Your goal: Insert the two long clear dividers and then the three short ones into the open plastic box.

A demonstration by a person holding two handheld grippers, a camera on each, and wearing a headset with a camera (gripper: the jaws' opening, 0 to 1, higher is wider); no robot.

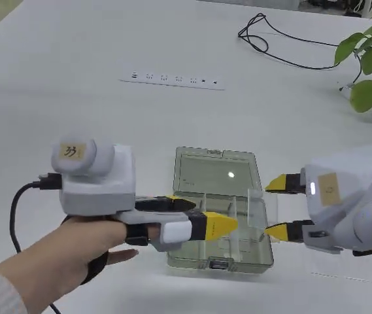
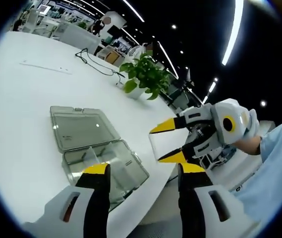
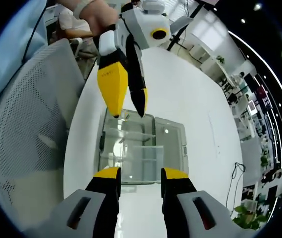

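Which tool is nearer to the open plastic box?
Left. The left tool hangs over the box; the right tool stands off its side, holding a clear divider.

Stuff around my white table [image 1: 74,98]: a flat white power strip [image 1: 172,80] lies toward the far side, and a black cable [image 1: 264,39] loops and trails off behind it to the right. A leafy green potted plant [image 1: 369,65] sits at the far right corner. There's a grey mesh office chair [image 3: 27,129] just beside the near edge, and long ceiling lights [image 2: 232,29] overhead.
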